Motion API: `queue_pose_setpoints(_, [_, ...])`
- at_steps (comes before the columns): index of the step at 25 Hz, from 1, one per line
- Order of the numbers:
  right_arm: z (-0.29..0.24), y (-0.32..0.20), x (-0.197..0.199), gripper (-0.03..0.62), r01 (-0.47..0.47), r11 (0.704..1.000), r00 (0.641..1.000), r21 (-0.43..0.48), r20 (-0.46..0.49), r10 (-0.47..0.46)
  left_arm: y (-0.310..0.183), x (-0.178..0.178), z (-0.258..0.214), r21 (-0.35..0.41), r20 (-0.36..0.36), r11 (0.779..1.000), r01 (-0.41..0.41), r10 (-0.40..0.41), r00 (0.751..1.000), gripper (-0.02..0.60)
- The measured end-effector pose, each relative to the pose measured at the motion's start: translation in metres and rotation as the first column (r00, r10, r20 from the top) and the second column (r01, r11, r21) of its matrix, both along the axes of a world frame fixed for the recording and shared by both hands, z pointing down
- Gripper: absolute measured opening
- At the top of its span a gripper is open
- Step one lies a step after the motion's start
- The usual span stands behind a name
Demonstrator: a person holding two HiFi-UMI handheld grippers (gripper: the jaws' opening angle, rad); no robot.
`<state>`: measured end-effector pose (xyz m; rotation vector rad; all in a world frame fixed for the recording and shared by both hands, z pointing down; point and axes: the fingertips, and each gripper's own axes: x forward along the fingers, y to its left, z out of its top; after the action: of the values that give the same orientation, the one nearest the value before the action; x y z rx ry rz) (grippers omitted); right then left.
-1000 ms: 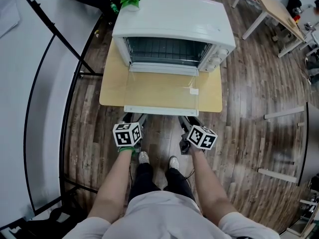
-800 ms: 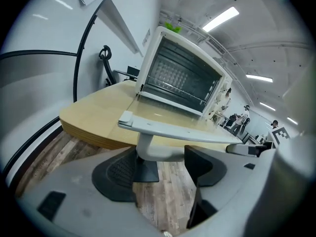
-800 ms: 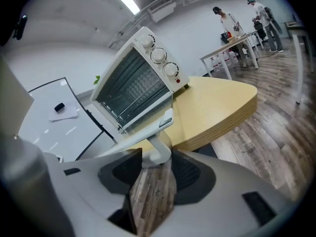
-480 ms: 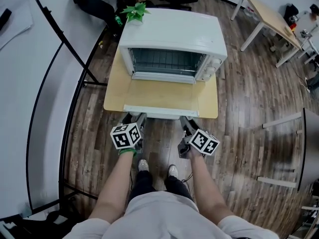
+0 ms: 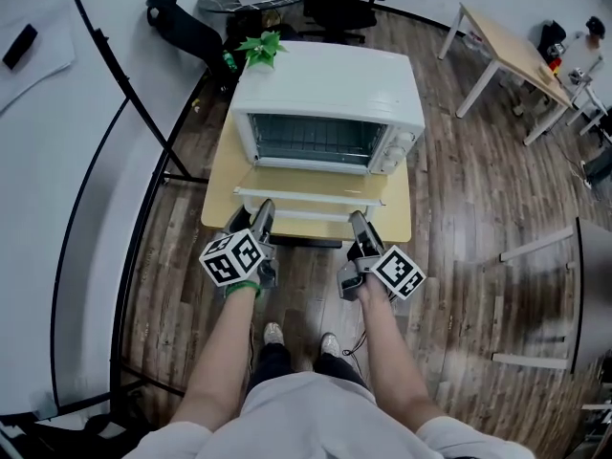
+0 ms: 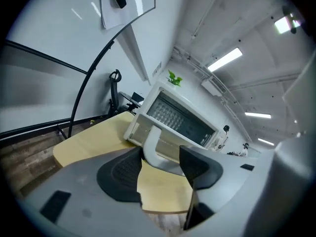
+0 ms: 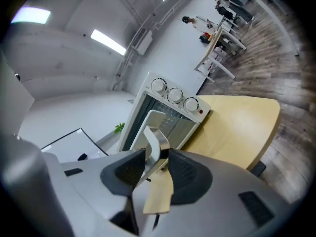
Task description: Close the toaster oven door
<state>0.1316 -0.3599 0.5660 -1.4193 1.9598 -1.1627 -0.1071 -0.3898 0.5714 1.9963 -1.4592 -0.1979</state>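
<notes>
The door (image 5: 311, 182) has come up off the worktop (image 5: 218, 202), and you've got it half raised in front of the toaster oven (image 5: 325, 79). Your right gripper (image 7: 157, 164) is clamped tight on the handle (image 7: 154, 141) at the oven's knob side. Your left gripper (image 6: 160, 164) sits at the handle's far end from the knobs, jaws apart, with the bar between them against one pad only.

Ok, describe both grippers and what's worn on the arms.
Both the left gripper and right gripper have light grey bodies with black textured pads, and each carries a white cube of black square markers. Forearms are unsleeved; the top is white, short-sleeved. A green band shows at the left wrist.
</notes>
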Motion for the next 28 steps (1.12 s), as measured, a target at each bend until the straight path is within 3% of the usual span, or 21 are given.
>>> queue_pose_setpoints(6, [-0.034,-0.031,0.004,0.132,-0.044,0.999,0.985,0.023,0.165,0.040,-0.031,-0.003,-0.035,0.044,-0.136,0.998,0.032,-0.026,0.990,0.229])
queue_pose_setpoints(11, [-0.057,-0.056,0.007,0.124,-0.067,0.997,0.968,0.029,0.243,0.058,-0.056,-0.003,-0.060,0.071,-0.217,0.997,0.040,-0.024,0.976,0.213])
queue_pose_setpoints(21, [-0.086,-0.109,0.014,0.107,-0.110,0.994,0.930,0.016,0.356,0.097,-0.111,-0.004,-0.087,0.062,-0.410,0.996,0.065,-0.033,0.911,0.178])
queue_pose_setpoints(28, [-0.093,-0.129,0.017,0.104,-0.119,0.993,0.914,0.008,0.392,0.106,-0.131,-0.002,-0.095,0.051,-0.498,0.997,0.064,-0.030,0.867,0.172])
